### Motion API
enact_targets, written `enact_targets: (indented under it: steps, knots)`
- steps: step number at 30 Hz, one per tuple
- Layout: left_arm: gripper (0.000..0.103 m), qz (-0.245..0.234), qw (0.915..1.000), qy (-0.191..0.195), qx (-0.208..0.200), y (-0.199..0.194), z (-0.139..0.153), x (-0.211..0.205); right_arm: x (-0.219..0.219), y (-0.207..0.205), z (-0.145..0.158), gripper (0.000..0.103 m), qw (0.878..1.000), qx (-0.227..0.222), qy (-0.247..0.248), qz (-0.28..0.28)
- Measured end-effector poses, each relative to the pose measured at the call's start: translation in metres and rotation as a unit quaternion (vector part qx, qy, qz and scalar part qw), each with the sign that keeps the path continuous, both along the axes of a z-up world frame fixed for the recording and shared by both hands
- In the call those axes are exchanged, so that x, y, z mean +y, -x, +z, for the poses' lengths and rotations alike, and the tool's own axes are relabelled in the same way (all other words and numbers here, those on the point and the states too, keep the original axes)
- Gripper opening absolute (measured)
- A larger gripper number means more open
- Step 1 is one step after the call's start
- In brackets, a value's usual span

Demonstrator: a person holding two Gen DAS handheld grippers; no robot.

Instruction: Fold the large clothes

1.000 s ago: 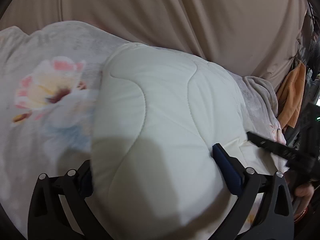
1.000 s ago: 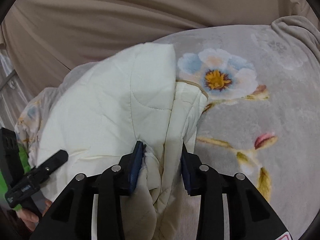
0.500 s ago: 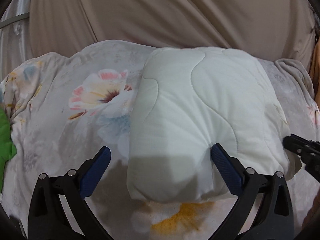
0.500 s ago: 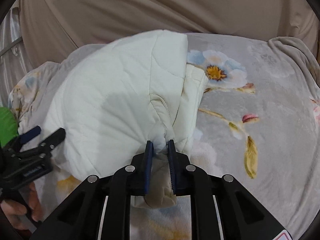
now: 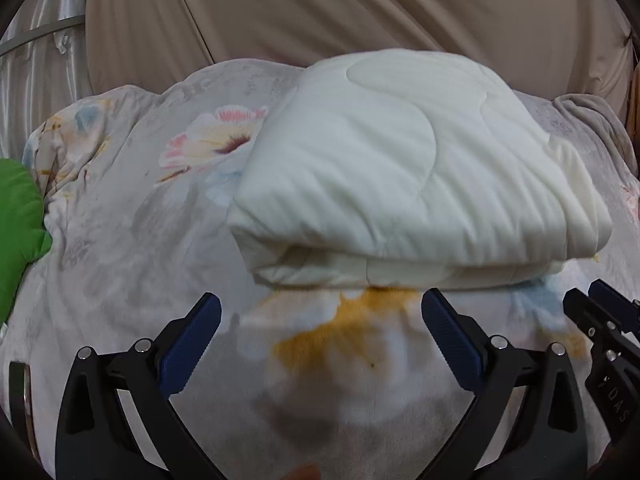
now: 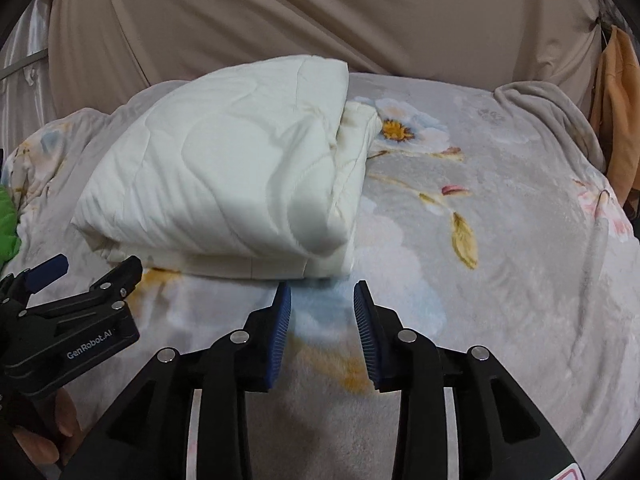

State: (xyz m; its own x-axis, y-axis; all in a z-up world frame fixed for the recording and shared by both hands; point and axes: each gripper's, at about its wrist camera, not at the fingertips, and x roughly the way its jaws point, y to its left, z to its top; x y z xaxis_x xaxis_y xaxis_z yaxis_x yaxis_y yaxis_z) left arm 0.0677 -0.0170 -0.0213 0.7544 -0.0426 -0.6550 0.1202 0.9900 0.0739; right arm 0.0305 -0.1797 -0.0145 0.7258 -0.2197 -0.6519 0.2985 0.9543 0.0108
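two grippers, each hand-held, are pointing downward at a slant toward a bed covered by one floral blanket (image 5: 120,240). the left gripper (image 5: 320,332) is hovering over the blanket just short of the near edge of the quilt (image 5: 400,184), its jaws standing wide apart and released, with nothing between the blue pads (image 5: 192,336). the right gripper (image 6: 322,316) is hovering beside it, also just short of the quilt's near edge, close to the quilt's right corner; its jaws are opening, and only bare blanket is showing between its pads (image 6: 280,320), which are touching nothing.

one quilt, cream and stitched in curved lines, is lying folded in a thick stack on the blanket, toward the far side of the bed, free of both grippers. at least two layers are showing along its near edge, and further layers are showing at its right side.

in the right wrist view the left gripper is appearing at lower left, with part of a hand (image 6: 44,436) behind it; in the left wrist view the right gripper is appearing at the far right edge.

one tan curtain (image 5: 360,12) is hanging behind the bed. one green cloth (image 5: 16,208) is lying at the bed's left edge. one orange cloth (image 6: 616,120) is hanging at the right.
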Motion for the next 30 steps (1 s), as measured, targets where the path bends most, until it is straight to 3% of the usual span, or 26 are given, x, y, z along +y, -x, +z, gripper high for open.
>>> enact_targets:
  steps: [7,30]
  knots:
    - [0.098,-0.005,0.9995,-0.022,-0.02,0.01,-0.004,-0.013,0.013,-0.003,-0.017,0.045,1.0,0.018,0.018,0.003]
    - [0.098,0.008,0.9996,-0.018,-0.018,0.009,-0.005,-0.011,0.018,-0.005,-0.018,0.046,1.0,0.012,0.027,-0.002]
